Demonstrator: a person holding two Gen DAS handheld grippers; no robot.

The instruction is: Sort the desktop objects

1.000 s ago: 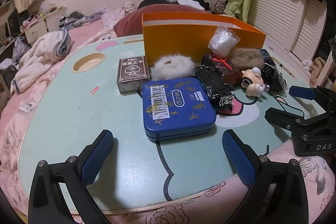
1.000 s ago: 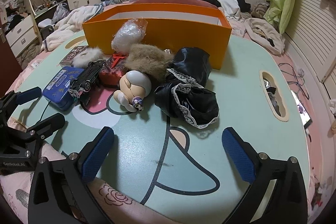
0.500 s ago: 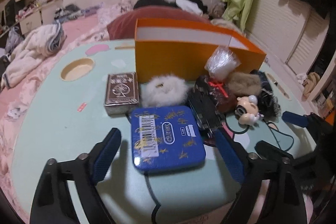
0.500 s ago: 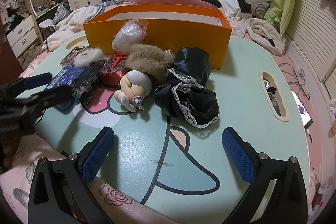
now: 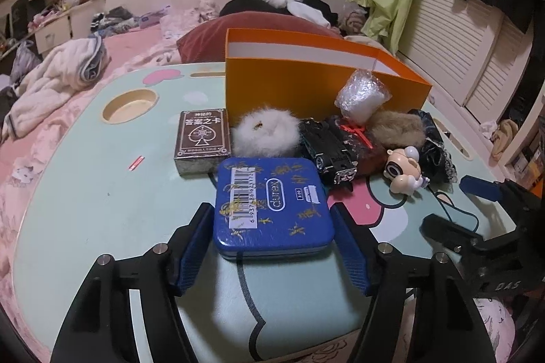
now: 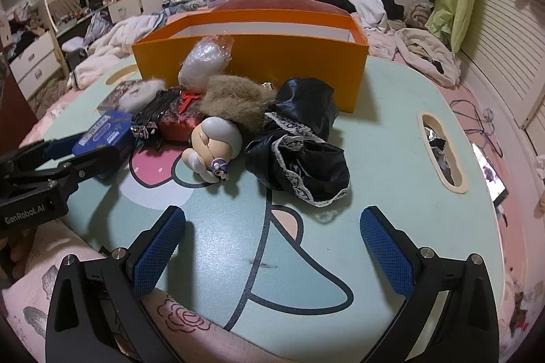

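Observation:
A blue tin (image 5: 272, 206) lies on the mint table (image 5: 85, 209). My left gripper (image 5: 272, 243) has its jaws on both sides of the tin's near end, close to its edges, still open. The tin and left gripper (image 6: 85, 146) also show in the right wrist view. Behind the tin lie a brown card box (image 5: 202, 138), a white fur ball (image 5: 265, 133), a black toy car (image 5: 330, 148), a brown fur piece (image 5: 398, 128), a small doll (image 5: 403, 172) and black cloth (image 6: 299, 138). An orange box (image 5: 306, 80) stands behind them. My right gripper (image 6: 272, 257) is open and empty over the table's front.
A clear plastic bag (image 5: 362, 94) leans on the orange box. The table has a round cup recess (image 5: 131, 104) at the left and a slot (image 6: 441, 155) at the right. A thin black cable (image 5: 453, 203) runs near the doll. Bedding and clothes surround the table.
My left gripper has moved forward to the blue tin and its jaws have narrowed around it. The right gripper has not moved.

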